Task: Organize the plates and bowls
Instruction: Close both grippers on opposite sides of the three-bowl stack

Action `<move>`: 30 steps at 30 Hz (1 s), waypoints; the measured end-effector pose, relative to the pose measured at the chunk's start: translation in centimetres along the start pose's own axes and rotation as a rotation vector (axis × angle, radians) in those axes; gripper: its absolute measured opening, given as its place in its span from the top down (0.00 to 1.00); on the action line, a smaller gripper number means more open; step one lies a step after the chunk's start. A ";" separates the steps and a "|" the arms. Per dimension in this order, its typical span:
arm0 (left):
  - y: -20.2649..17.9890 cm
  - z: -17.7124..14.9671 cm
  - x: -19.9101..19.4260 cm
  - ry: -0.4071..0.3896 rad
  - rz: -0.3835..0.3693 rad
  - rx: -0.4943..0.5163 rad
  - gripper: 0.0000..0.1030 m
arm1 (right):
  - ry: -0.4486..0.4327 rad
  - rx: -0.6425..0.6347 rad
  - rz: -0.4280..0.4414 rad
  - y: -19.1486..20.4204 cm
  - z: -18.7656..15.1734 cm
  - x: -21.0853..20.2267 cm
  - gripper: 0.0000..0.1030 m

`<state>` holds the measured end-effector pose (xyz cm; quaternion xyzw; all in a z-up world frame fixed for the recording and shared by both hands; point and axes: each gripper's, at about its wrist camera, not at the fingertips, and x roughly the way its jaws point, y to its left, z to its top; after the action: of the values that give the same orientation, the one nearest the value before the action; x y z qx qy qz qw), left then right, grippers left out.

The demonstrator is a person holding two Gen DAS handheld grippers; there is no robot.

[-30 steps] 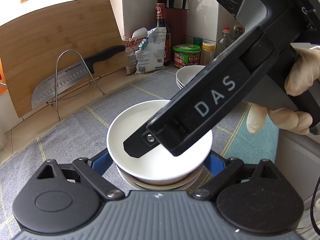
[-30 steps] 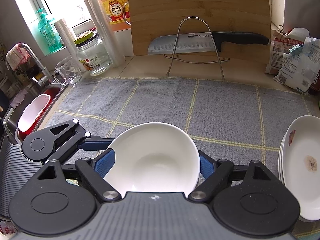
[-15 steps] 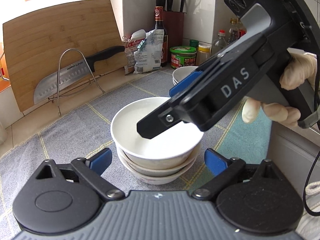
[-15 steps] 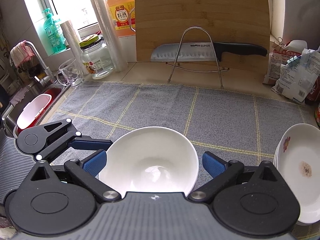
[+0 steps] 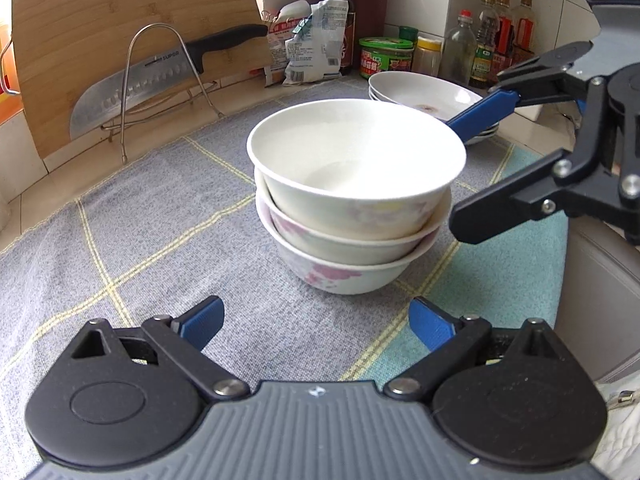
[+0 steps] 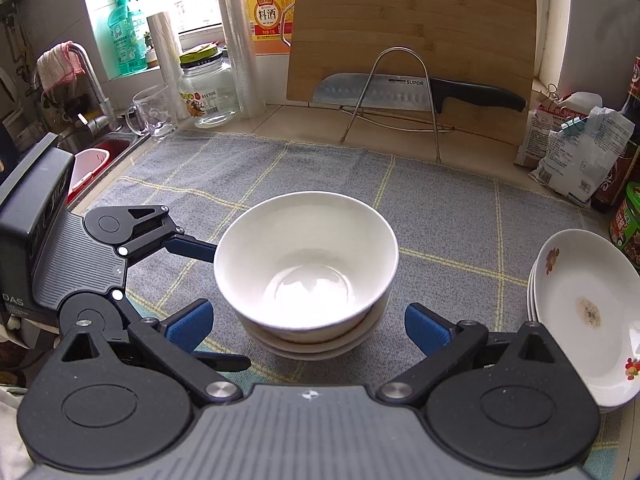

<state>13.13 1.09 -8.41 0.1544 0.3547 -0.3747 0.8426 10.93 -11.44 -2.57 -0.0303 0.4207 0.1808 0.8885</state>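
Three white bowls [image 5: 356,196] stand nested upright in a stack on the grey checked cloth [image 5: 132,232]; the lower two have pink flower prints. My left gripper [image 5: 318,320] is open and empty, just short of the stack. My right gripper [image 6: 308,326] is open wide, its blue pads on either side of the bowl stack [image 6: 306,264] and clear of it. In the left wrist view the right gripper's fingers [image 5: 484,114] flank the stack from the right. A stack of shallow white plates [image 6: 580,320] sits to the right of the bowls.
A bamboo cutting board [image 6: 412,48] leans at the back behind a knife [image 6: 416,90] on a wire rack. Sink and tap [image 6: 92,92] lie at the left, with a glass mug [image 6: 154,114] and jar [image 6: 206,88]. Food bags [image 6: 576,148] and bottles [image 5: 486,36] stand at the right.
My right gripper opened, let go of the top bowl, which now rests on the stack, and pulled back. My left gripper drew back and lower from the stack.
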 end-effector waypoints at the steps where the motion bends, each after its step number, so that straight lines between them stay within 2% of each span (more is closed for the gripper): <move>1: 0.1 0.0 0.1 0.006 0.001 0.000 0.04 | 0.010 0.004 -0.012 -0.1 -0.3 0.1 0.00; 8: 0.5 -0.1 1.0 0.044 -0.015 0.005 0.04 | 0.120 0.009 -0.140 -0.7 -3.0 3.2 0.00; 12: 0.2 0.2 1.5 0.058 -0.006 0.011 0.04 | 0.151 0.006 -0.152 -1.2 -4.1 4.5 0.00; 19: -0.8 0.8 2.5 0.047 0.040 -0.022 0.03 | 0.161 -0.094 -0.089 -2.4 -4.0 6.1 0.00; 30: -1.4 1.2 3.0 0.045 0.098 -0.071 0.00 | 0.130 -0.337 0.122 -5.1 -2.8 6.9 0.00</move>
<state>14.07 -2.06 -9.69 0.1500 0.3787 -0.3165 0.8567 14.64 -14.74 -10.11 -0.1649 0.4422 0.2999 0.8291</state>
